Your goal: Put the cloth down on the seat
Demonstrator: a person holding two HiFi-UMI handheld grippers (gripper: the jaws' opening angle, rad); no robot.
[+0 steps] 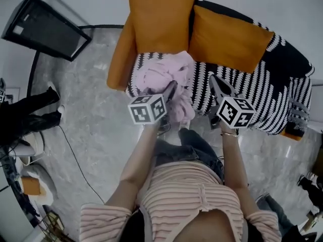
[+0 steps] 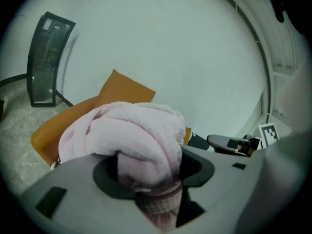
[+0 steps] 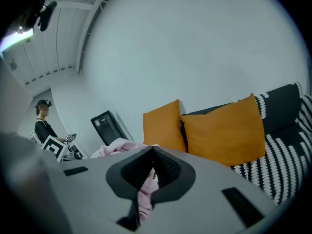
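Pink cloth (image 1: pixel 162 72) (bunched) over striped seat (image 1: pixel 262 101)

White wall (image 3: pixel 195 43), grey marble floor (image 1: pixel 91 135), striped sofa (image 1: pixel 262 95), orange cushions (image 1: pixel 161 19)

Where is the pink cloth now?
In the head view, the crumpled pink cloth is clamped in the left gripper, over the left end of the black-and-white striped seat.

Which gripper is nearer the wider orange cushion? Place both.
Right. The right gripper is in front of the wider orange cushion; the left gripper, clamping the pink cloth, is farther left.
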